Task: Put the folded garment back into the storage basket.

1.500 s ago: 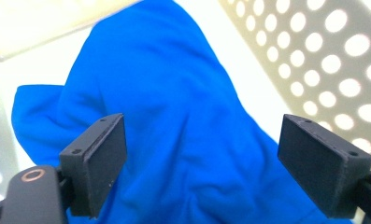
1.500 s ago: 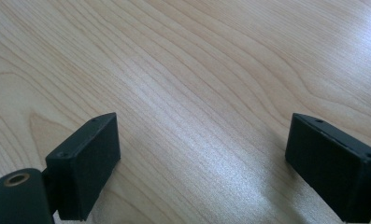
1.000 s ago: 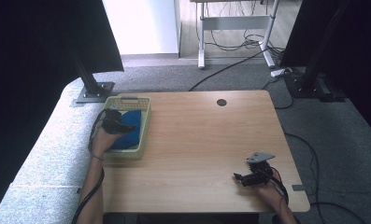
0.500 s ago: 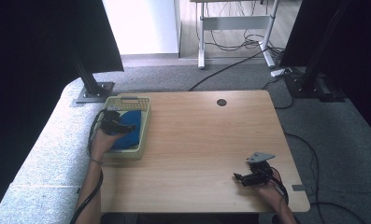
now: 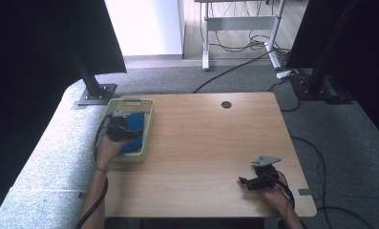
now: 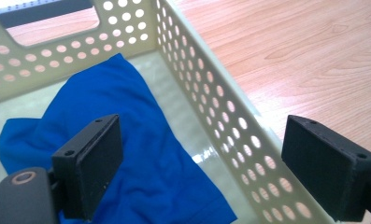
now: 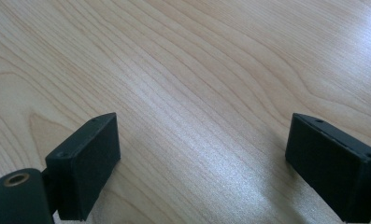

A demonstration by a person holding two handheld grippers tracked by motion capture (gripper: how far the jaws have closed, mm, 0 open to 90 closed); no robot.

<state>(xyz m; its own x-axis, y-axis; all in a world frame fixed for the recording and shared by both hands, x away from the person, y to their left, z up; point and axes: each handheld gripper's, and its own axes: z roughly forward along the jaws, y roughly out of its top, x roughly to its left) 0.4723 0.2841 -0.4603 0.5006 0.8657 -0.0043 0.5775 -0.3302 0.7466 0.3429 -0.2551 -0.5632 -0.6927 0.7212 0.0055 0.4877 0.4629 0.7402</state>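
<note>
A pale yellow perforated basket (image 5: 148, 128) stands at the table's left edge with a crumpled blue cloth (image 5: 135, 125) inside. My left gripper (image 5: 122, 125) hovers over the basket, open. In the left gripper view its jaws straddle the basket's right wall (image 6: 220, 116), one above the blue cloth (image 6: 141, 154) and one outside over the wood; nothing is between them. Near the front right corner of the table, my right gripper (image 5: 247, 182) rests low over bare wood, open and holding nothing; its gripper view shows its fingers (image 7: 87, 163) wide apart above the wooden tabletop (image 7: 197, 93).
The wooden table (image 5: 211, 143) has a round dark cable hole (image 5: 226, 104) near its back edge. Black stands (image 5: 96, 90) and cables lie on the grey carpet behind, and a grey padded surface (image 5: 48, 157) runs along the left side.
None of note: the left gripper stays over the basket with only a slight shift, and the right gripper has not moved.
</note>
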